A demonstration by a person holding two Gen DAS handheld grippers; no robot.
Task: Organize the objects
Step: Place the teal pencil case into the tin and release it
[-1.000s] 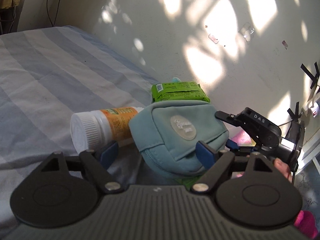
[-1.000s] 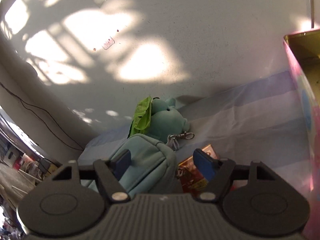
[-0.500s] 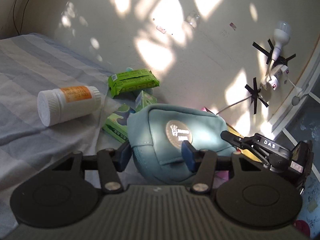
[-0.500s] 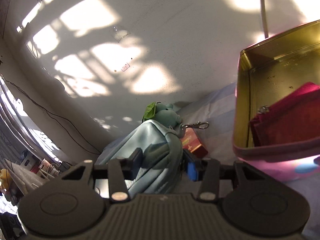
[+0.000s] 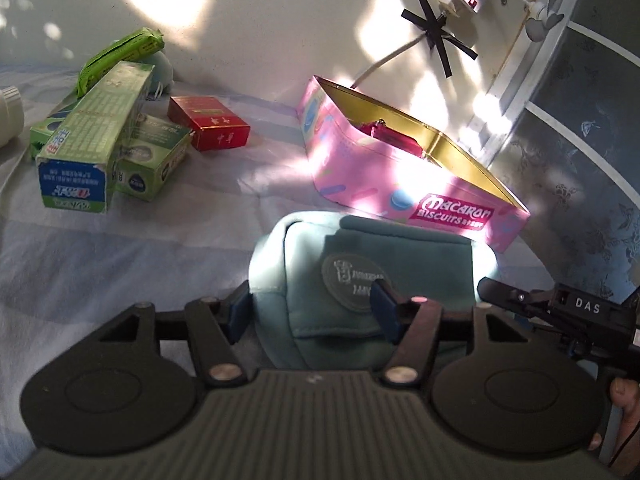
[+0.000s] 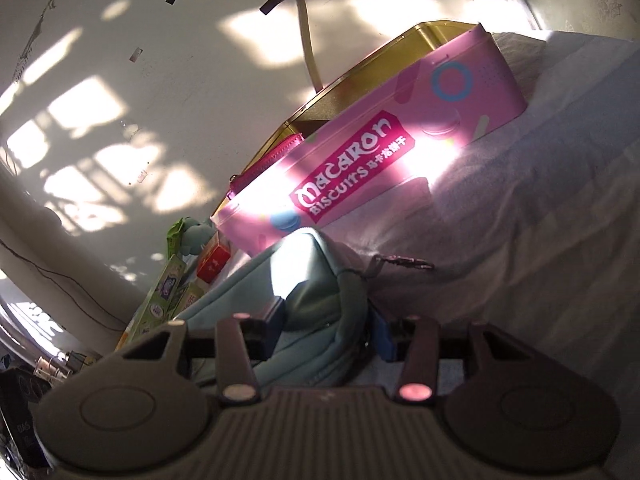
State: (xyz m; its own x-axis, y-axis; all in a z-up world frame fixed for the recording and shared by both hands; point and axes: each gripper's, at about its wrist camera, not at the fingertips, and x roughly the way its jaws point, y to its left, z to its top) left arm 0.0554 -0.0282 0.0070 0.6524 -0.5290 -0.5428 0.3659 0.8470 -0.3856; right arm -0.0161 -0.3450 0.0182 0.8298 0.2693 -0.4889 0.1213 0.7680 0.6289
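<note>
A light blue zip pouch (image 5: pixel 360 264) with a round badge sits just in front of an open pink macaron biscuit tin (image 5: pixel 404 184). My left gripper (image 5: pixel 310 308) is shut on the pouch's left end. My right gripper (image 6: pixel 326 326) is shut on its other end, near the zip and metal clasp (image 6: pixel 404 262). The pouch (image 6: pixel 312 280) and tin (image 6: pixel 384 140) also show in the right wrist view. A dark pink pouch (image 5: pixel 394 140) lies inside the tin.
On the striped bedsheet (image 5: pixel 120 264) to the left lie a long green box (image 5: pixel 92 136), a smaller green box (image 5: pixel 154 160), a red box (image 5: pixel 210 120), a green wipes pack (image 5: pixel 120 54) and a white bottle (image 5: pixel 8 114). The wall (image 5: pixel 260 20) stands behind.
Both grippers have carried the blue pouch to the right, away from the bottle and green boxes, up to the pink tin. Both stayed shut on it.
</note>
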